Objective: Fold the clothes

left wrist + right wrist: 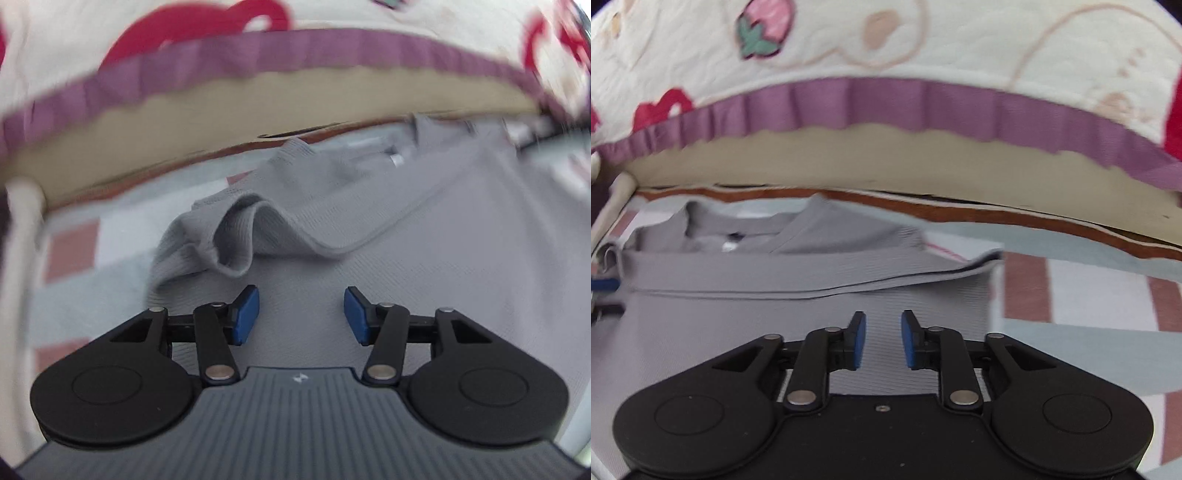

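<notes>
Left wrist view, left to right: far left edge is smeared by blur, only a pale vertical post-like shape (pixel 22 206) readable. Next, checked bedsheet (pixel 74 251) with reddish squares, soft focus. Centre: grey garment (pixel 424 266) spread across the sheet, its sleeve cuff (pixel 229 240) bunched and curled up just above the left gripper (pixel 301 315). Left gripper is spread wide, nothing between the blue pads (pixel 245 315), hovering over flat grey fabric (contact with the cloth can't be judged from this angle). Upper band of the frame: quilt (pixel 369 14) with purple trim (pixel 295 51) and red shapes, heavily blurred. Upper right: something pale and cylindrical on or behind the garment, too blurred to name. Right edge cut off by the fisheye rim.

Right wrist view, left to right: at the left edge, middle height, a sliver of blue pad and black linkage, mostly cut off. Centre: same garment (pixel 775 321), with a layer folded over across it, collar opening visible in the upper left, label too small to read. Right gripper (pixel 882 341) sits over the garment's lower part, fingers parted by a narrow gap, gripping nothing. Right: bedsheet (pixel 1071 295) with red-brown stripes. Top: quilt (pixel 960 44) with a strawberry print (pixel 764 29), purple trim (pixel 886 107), tan underside beneath.
</notes>
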`<state>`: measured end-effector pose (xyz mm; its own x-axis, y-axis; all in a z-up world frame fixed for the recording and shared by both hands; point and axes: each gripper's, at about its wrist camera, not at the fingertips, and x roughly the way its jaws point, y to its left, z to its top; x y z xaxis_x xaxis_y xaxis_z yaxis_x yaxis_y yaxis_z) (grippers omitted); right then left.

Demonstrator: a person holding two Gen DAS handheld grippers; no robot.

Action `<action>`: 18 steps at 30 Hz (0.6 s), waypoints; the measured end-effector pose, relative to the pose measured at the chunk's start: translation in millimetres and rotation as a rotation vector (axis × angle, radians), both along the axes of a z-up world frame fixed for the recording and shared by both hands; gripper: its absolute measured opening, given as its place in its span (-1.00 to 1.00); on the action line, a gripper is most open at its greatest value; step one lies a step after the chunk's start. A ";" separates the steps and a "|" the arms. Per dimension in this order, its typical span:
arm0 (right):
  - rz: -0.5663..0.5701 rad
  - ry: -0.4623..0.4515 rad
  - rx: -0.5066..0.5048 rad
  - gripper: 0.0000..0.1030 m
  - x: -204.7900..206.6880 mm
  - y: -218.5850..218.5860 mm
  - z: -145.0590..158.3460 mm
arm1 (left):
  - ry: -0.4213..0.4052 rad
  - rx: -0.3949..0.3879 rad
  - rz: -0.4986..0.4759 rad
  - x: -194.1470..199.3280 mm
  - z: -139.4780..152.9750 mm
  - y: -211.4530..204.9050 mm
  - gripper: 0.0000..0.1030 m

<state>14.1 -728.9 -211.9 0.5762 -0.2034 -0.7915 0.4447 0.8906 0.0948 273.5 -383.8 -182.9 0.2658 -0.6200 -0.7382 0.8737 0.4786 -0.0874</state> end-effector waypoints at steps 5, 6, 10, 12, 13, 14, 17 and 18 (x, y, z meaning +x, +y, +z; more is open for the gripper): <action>-0.037 0.034 -0.096 -0.01 16.8 -2.0 -11.7 | -0.007 -0.048 0.124 28.1 3.2 -23.0 -0.06; -0.057 0.036 -0.101 -0.01 19.4 -6.6 -14.6 | -0.054 -0.054 0.142 30.9 4.0 -26.4 -0.06; -0.171 -0.024 -0.156 0.03 15.5 -21.2 -11.2 | -0.237 -0.072 0.224 41.1 13.1 -28.8 -0.02; -0.229 -0.054 -0.183 0.03 13.6 -28.5 -9.5 | -0.261 -0.104 0.267 48.2 18.8 -21.0 0.00; -0.255 -0.069 -0.192 0.03 12.2 -32.5 -8.6 | -0.234 -0.122 0.291 53.5 20.5 -14.5 0.02; -0.269 -0.081 -0.165 0.04 7.3 -39.8 -7.6 | -0.205 -0.134 0.315 58.6 20.6 -7.9 0.04; -0.310 -0.109 -0.072 0.06 -4.2 -57.0 -10.4 | -0.122 -0.154 0.369 73.0 19.0 13.9 0.10; -0.321 -0.125 -0.043 0.06 -6.5 -60.0 -12.9 | -0.089 -0.149 0.382 77.9 17.0 20.5 0.11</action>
